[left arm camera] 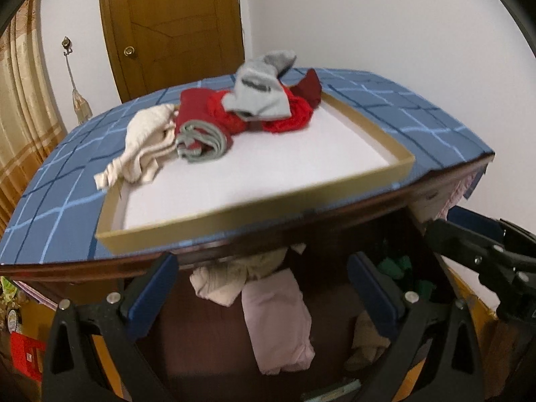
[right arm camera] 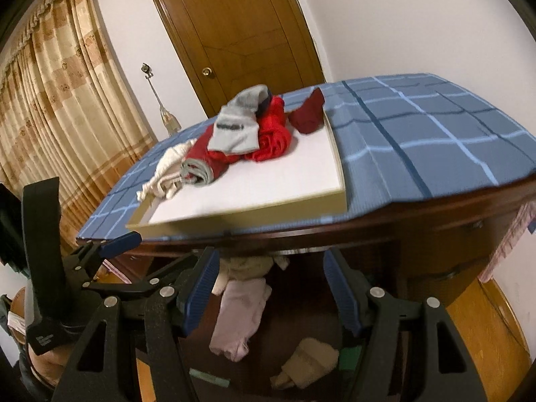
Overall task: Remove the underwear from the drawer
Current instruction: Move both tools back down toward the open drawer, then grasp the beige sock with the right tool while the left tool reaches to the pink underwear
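Hovering over drawer (right arm camera: 301, 301), both claws agape: left claw (left arm camera: 261, 288), right claw (right arm camera: 268, 284).

Home bedroom: wood door (right arm camera: 241, 33), gold curtains (right arm camera: 57, 100), dresser drawer (left arm camera: 217, 335) w/ clothes.

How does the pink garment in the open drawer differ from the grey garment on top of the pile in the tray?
The pink garment lies below in the dark drawer, alone on its floor; the grey garment sits up on the tray, stacked over red clothes. The pink one is plain; the grey one carries a dark band. Both are loosely crumpled, and neither is gripped.
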Motion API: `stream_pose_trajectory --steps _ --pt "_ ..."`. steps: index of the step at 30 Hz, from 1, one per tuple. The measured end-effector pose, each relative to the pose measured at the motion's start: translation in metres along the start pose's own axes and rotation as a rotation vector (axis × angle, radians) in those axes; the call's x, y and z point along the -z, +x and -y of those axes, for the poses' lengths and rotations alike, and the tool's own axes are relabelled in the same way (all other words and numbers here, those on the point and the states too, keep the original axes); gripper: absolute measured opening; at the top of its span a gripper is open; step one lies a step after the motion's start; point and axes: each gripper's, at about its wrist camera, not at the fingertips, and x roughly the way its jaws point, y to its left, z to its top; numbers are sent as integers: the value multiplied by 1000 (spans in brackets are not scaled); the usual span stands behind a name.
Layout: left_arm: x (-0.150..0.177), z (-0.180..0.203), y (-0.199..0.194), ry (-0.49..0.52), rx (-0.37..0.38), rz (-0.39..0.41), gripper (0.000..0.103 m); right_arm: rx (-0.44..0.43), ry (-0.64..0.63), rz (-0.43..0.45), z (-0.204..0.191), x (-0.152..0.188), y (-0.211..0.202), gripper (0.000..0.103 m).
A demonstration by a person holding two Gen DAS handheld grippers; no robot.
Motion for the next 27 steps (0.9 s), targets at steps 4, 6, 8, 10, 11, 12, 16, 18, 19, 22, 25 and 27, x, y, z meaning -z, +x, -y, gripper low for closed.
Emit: stream_pose_trajectory --steps 4,6,8,10,11,12,16,18,19,22,25,27 --pt "14 -2 5 8 -9 -33 102 10 30 -26 6 16 2 67" --pt "23 -9 9 -7 -11 -62 102 18 47 -35 11 23 2 67" --pt "30 -15 13 -19 -13 -84 102 27 59 -50 16 28 2 67" --pt "37 -20 15 -30 -19 -101 102 36 71 -82 21 34 5 67" --pt "41 -23 16 -36 -19 -110 102 40 76 -95 24 37 6 67" --pt "44 -26 19 -42 -20 -123 102 44 79 -104 25 39 7 67" --pt "58 -33 29 -51 -31 -182 102 58 92 -167 34 47 13 67" --pt "63 -34 35 -50 -32 -209 102 60 94 -208 37 51 18 67" --pt "66 -33 39 -49 -31 -222 102 55 99 -225 39 53 20 67" --pt "69 -32 46 -41 -27 -255 102 30 130 -283 43 60 30 67" --pt "72 -32 52 -29 -27 -279 102 3 158 -341 45 64 42 67" --pt "71 -34 55 -31 -25 -300 102 -17 169 -376 44 64 49 67"
